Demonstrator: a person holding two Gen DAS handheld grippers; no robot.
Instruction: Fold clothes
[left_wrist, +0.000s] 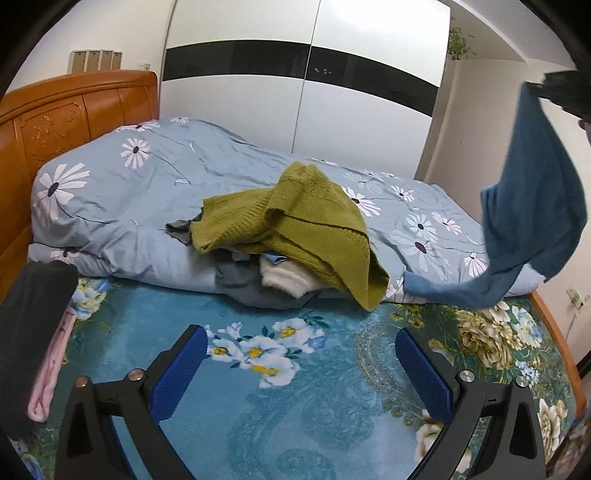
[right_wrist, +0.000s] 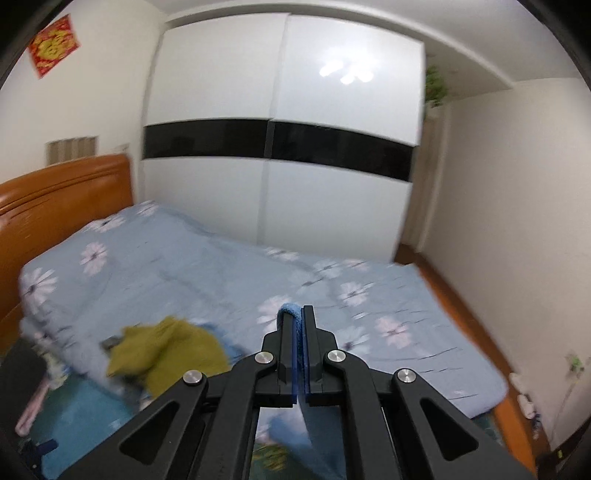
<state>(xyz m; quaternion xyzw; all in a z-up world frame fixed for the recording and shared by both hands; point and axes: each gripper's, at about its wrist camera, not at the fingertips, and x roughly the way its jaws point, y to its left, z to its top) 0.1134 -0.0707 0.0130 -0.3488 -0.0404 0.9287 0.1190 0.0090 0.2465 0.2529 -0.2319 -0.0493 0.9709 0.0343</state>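
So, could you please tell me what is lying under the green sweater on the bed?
Under the green sweater a white fluffy garment, a grey garment and a sliver of light blue cloth show. How far they reach beneath it, and whether more lies there, is covered.

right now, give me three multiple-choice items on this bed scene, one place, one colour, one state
1. Where is the green sweater?
A. on top of the clothes pile
B. on the headboard
C. on the floor

2. What colour is the garment held up at right?
A. pink
B. blue
C. white

3. How is the left hand-held gripper?
A. shut on the sweater
B. shut on nothing
C. open, empty

Answers: 1 A, it drapes over the heap against the quilt. 2 B, blue cloth hangs from the right hand-held gripper. 3 C, its pads stand apart over bare sheet.
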